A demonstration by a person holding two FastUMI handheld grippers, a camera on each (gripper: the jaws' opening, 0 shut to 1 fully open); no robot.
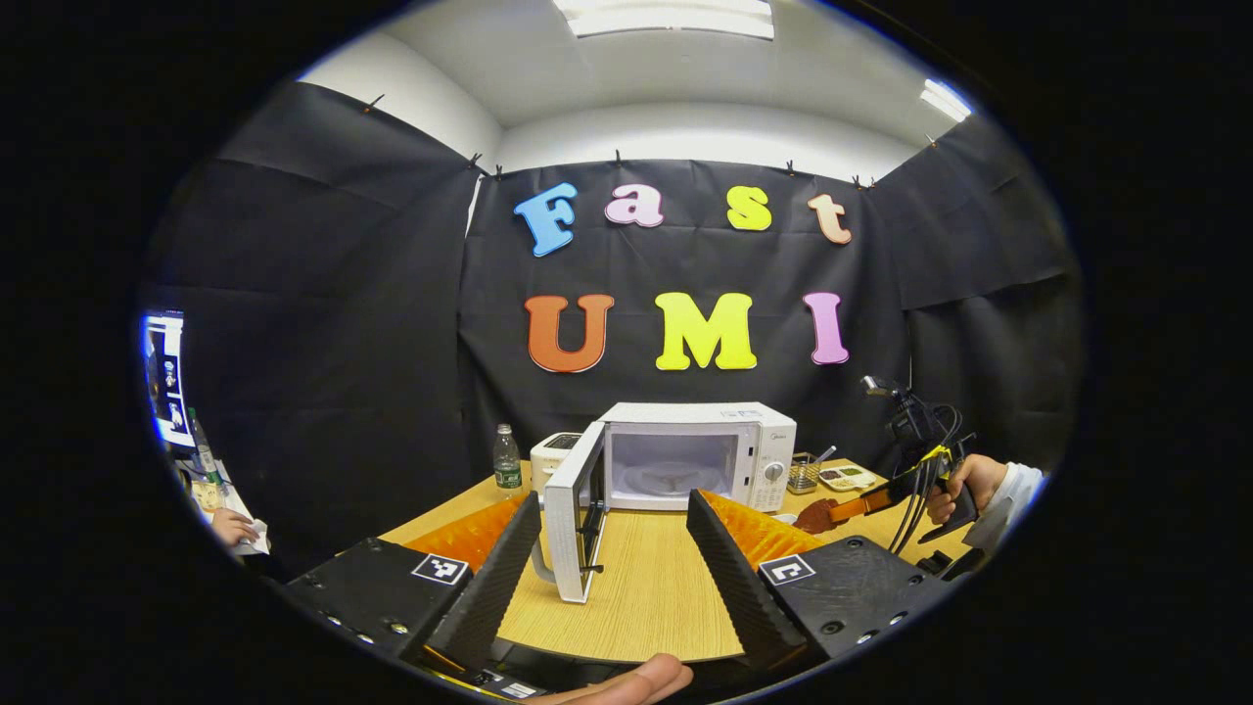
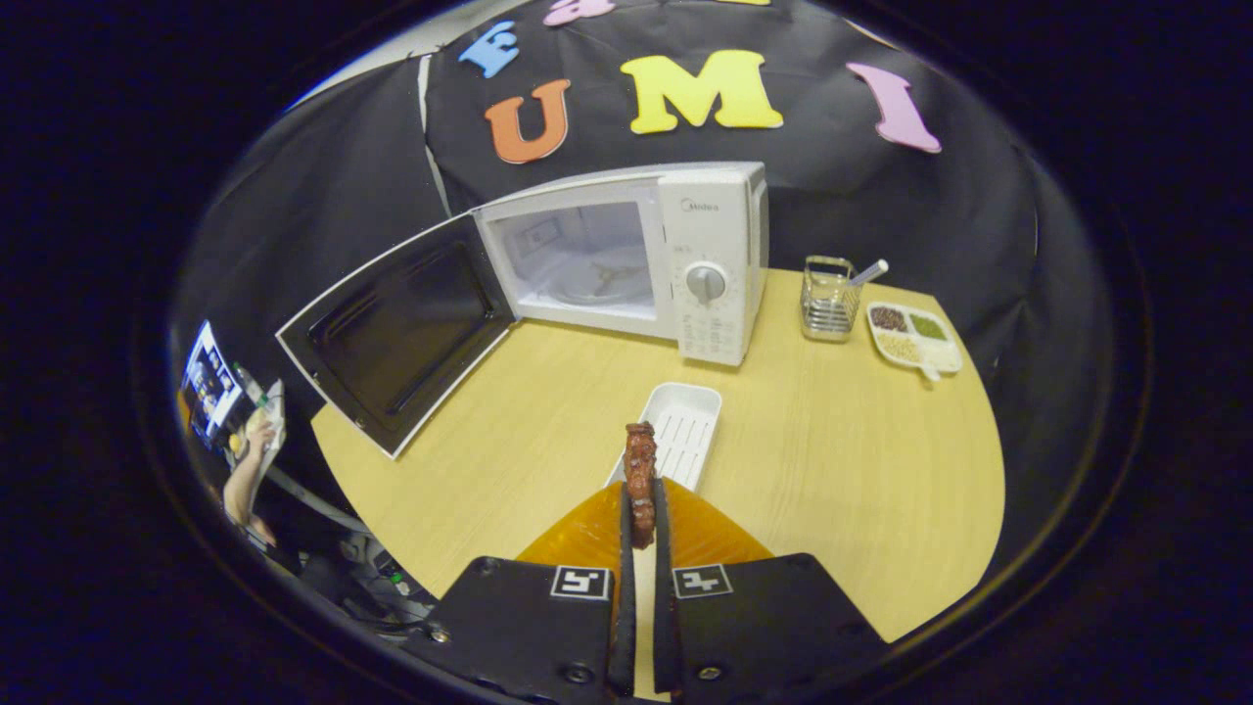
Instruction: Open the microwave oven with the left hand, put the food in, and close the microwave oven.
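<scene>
The white microwave (image 1: 697, 452) (image 2: 710, 259) stands at the back of the wooden table with its door (image 1: 573, 519) (image 2: 396, 328) swung wide open to the left. Its cavity and turntable (image 2: 597, 279) are bare. My left gripper (image 1: 612, 519) is open, held back from the door with nothing between its fingers. My right gripper (image 2: 641, 504) is shut on a brown piece of food (image 2: 640, 480), held above the table over a white tray (image 2: 675, 421). In the left gripper view the right gripper (image 1: 817, 514) with the food (image 1: 811, 515) hangs at the right, held by a hand (image 1: 964, 485).
A wire basket (image 2: 828, 299) and a divided dish of grains (image 2: 912, 335) sit right of the microwave. A bottle (image 1: 506, 458) and a white appliance (image 1: 554, 452) stand left of it. A person's hand (image 1: 233, 527) shows at the far left.
</scene>
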